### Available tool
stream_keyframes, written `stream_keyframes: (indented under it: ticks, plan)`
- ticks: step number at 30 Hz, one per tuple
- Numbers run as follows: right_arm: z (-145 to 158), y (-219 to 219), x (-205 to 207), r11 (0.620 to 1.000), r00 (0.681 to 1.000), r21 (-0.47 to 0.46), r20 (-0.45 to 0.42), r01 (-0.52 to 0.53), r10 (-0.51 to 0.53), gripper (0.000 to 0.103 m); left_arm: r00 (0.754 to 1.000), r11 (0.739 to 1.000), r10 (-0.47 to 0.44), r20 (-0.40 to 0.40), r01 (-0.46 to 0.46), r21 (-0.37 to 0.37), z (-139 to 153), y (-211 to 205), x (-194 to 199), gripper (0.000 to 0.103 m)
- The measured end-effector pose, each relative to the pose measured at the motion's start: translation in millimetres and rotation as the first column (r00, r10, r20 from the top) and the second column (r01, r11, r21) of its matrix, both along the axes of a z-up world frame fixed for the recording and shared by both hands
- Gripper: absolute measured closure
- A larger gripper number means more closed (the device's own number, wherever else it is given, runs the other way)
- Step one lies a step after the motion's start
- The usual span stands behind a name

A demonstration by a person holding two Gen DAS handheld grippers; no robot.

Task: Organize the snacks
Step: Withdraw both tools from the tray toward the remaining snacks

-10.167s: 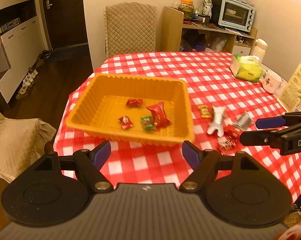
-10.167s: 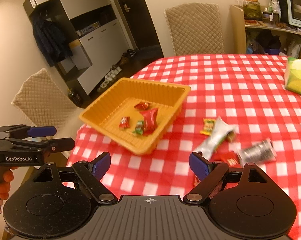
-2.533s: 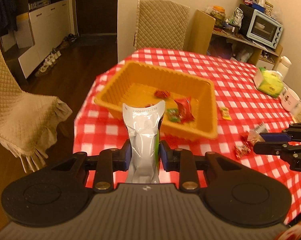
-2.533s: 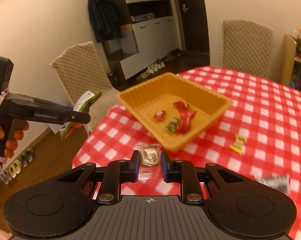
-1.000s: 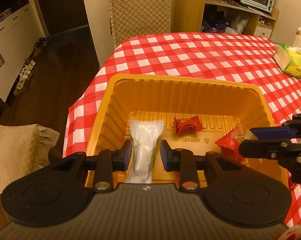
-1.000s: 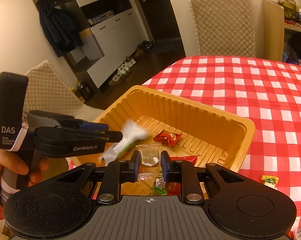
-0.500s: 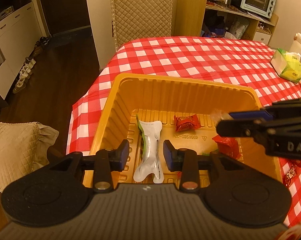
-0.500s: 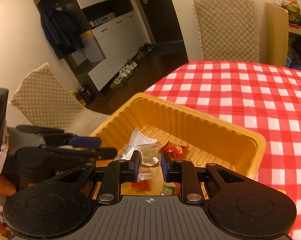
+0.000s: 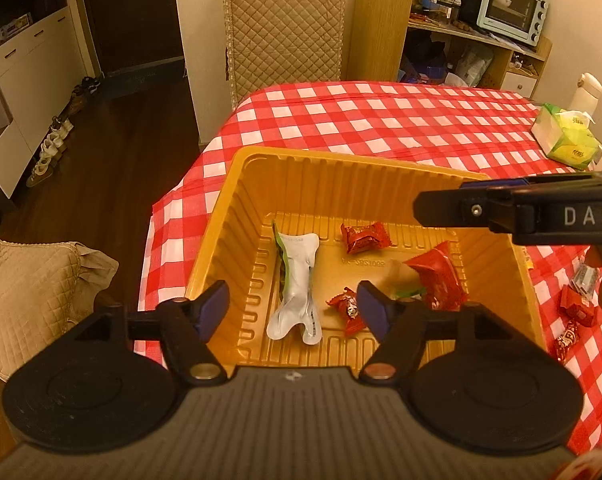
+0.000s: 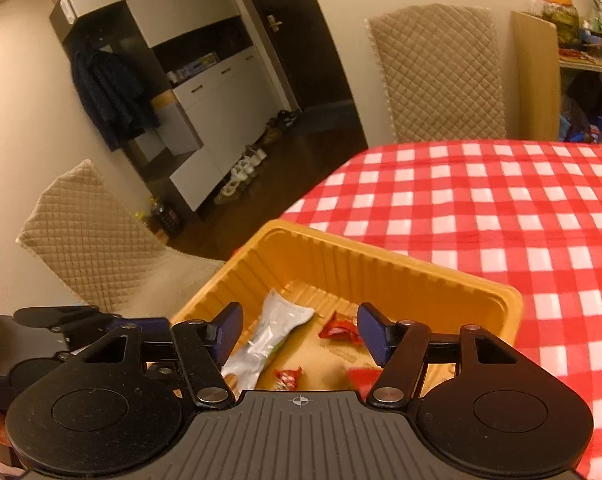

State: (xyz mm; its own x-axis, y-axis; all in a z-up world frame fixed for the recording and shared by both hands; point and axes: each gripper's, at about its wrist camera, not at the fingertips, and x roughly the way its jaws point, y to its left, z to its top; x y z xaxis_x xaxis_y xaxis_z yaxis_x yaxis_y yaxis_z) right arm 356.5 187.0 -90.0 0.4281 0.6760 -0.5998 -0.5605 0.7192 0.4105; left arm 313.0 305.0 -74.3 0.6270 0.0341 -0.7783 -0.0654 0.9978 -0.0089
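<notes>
Both claws hang over the yellow tray (image 9: 237,216) with jaws spread and nothing between them, having just been opening. The left claw (image 9: 293,308) sits above the silver pouch (image 9: 297,280), which lies flat on the tray floor beside red candies (image 9: 365,236); the right claw (image 10: 299,330) is released too, so its drop falls inside the walls. A second ago each claw pinched a packet: the left the pouch, the right a small clear packet. More red candies (image 9: 577,308) wait on the checked surface (image 9: 381,120).
</notes>
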Motion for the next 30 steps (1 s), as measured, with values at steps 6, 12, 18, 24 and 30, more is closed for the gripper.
stream_keyframes:
  ticks: [6,12,18,24,30]
  plan:
    - [-1,-18,-8,0.999,0.999,-0.034,-0.022,0.036,-0.037,0.03,1.0,1.0,0.011,0.013,-0.011,0.004,6,-2,-9,0.026]
    - [-2,-34,-23,0.997,0.999,-0.066,-0.021,0.048,-0.05,0.023,0.999,1.0,0.02,0.031,-0.021,0.012,12,-7,-17,0.021]
    - [1,-51,-42,0.996,0.999,-0.079,-0.012,0.051,-0.052,0.019,0.998,0.999,0.033,0.048,-0.034,0.029,19,-18,-29,0.014]
    - [6,-70,-62,0.995,0.998,-0.082,-0.001,0.055,-0.055,0.018,0.997,0.998,0.041,0.067,-0.044,0.045,31,-33,-45,0.009]
    - [14,-89,-87,0.995,0.999,-0.087,0.018,0.045,-0.043,0.016,0.995,0.997,0.051,0.091,-0.056,0.054,45,-55,-66,0.006]
